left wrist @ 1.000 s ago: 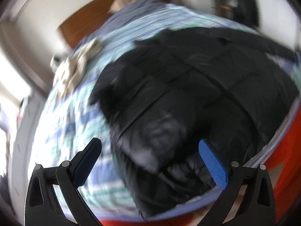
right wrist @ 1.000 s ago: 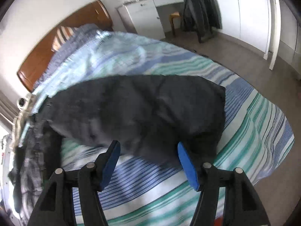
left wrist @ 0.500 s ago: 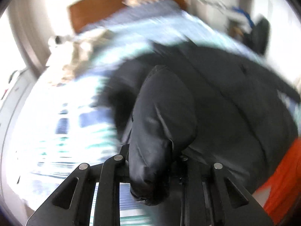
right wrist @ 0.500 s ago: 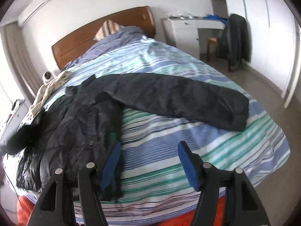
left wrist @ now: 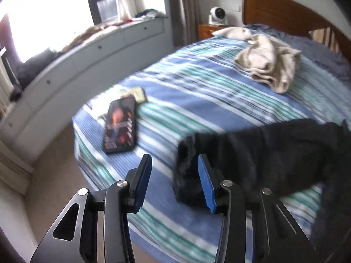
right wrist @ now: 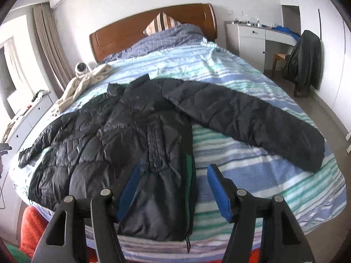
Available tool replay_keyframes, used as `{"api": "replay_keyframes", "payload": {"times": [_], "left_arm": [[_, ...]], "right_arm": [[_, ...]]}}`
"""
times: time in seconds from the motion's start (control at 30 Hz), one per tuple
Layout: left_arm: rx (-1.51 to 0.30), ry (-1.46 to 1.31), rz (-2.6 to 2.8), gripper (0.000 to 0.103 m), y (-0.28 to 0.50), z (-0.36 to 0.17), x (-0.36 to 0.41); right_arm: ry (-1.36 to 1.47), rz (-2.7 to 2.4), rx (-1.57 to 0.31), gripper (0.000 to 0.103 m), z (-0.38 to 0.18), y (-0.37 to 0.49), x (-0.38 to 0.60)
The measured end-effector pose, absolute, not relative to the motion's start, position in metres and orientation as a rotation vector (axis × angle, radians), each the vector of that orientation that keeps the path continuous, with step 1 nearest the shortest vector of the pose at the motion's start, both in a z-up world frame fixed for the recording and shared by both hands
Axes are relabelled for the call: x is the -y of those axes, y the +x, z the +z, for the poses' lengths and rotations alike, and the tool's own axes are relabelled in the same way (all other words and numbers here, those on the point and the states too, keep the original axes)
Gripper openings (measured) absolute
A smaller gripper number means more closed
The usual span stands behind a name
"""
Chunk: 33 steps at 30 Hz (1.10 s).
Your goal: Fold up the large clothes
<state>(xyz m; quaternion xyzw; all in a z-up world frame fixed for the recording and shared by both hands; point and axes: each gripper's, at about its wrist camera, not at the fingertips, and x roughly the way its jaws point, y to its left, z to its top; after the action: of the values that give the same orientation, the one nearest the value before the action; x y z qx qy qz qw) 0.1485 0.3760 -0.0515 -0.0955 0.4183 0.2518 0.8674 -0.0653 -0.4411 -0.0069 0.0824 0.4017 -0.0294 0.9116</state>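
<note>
The left gripper (left wrist: 175,182) hangs over the striped bed (left wrist: 197,92), its jaws apart and just widened, nothing pinched between them. The black jacket's sleeve end (left wrist: 188,166) lies in the gap. A phone (left wrist: 120,125) lies nearby and a cream garment (left wrist: 269,63) farther off

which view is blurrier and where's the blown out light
Left wrist view: motion-smeared, the striped blue bedspread and dark phone soft, the window blown out white. Right wrist view: sharper, evenly lit, the black quilted jacket crisp. Both bend straight lines at the edges.
</note>
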Motion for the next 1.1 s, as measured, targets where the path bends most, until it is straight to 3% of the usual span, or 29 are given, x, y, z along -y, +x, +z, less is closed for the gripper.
{"api": "replay_keyframes", "payload": {"times": [0.03, 0.1, 0.2, 0.43, 0.47, 0.5, 0.57, 0.6, 0.67, 0.8, 0.93, 0.97, 1.0, 1.07, 1.1], "left_arm": [[-0.874, -0.206, 0.479, 0.048, 0.139, -0.052, -0.358], [-0.876, -0.186, 0.384, 0.065, 0.128, -0.051, -0.319], [-0.902, -0.152, 0.165, 0.083, 0.108, -0.061, -0.248], [-1.115, -0.103, -0.203, 0.085, 0.102, -0.131, -0.116], [-1.126, -0.101, -0.212, 0.085, 0.097, -0.136, -0.101], [-1.127, -0.114, -0.224, 0.074, 0.095, -0.139, -0.091], [-1.135, -0.129, -0.259, 0.042, 0.092, -0.141, -0.08], [-1.131, -0.109, -0.24, 0.037, 0.091, -0.14, -0.076], [-1.119, -0.056, -0.226, 0.032, 0.085, -0.137, -0.07], [-1.125, -0.054, -0.22, 0.034, 0.089, -0.149, -0.073], [-1.103, -0.015, -0.178, 0.043, 0.096, -0.15, -0.068], [-1.086, -0.007, -0.165, 0.05, 0.093, -0.145, -0.067], [-1.072, -0.006, -0.159, 0.059, 0.092, -0.143, -0.064], [-1.019, -0.015, -0.141, 0.074, 0.082, -0.131, -0.062], [-0.987, -0.023, -0.128, 0.083, 0.078, -0.123, -0.063]], "right_arm": [[0.168, -0.068, -0.843, 0.068, -0.009, -0.065, 0.441], [0.176, -0.077, -0.89, 0.072, -0.017, -0.065, 0.448], [0.243, -0.045, -0.981, 0.073, -0.036, -0.06, 0.458], [0.395, 0.101, -1.112, 0.073, -0.092, -0.049, 0.457], [0.405, 0.103, -1.107, 0.071, -0.095, -0.05, 0.456], [0.408, 0.111, -1.098, 0.046, -0.094, -0.05, 0.454], [0.382, 0.106, -1.084, 0.027, -0.088, -0.053, 0.448], [0.355, 0.105, -1.08, 0.022, -0.085, -0.056, 0.443], [0.318, 0.095, -1.08, 0.021, -0.08, -0.061, 0.437], [0.304, 0.069, -1.094, 0.021, -0.091, -0.061, 0.434], [0.276, 0.031, -1.084, 0.029, -0.091, -0.058, 0.429], [0.269, 0.02, -1.084, 0.04, -0.089, -0.059, 0.43], [0.263, 0.009, -1.084, 0.058, -0.086, -0.062, 0.433], [0.252, -0.006, -1.072, 0.073, -0.077, -0.066, 0.437], [0.246, -0.014, -1.053, 0.073, -0.069, -0.069, 0.44]]}}
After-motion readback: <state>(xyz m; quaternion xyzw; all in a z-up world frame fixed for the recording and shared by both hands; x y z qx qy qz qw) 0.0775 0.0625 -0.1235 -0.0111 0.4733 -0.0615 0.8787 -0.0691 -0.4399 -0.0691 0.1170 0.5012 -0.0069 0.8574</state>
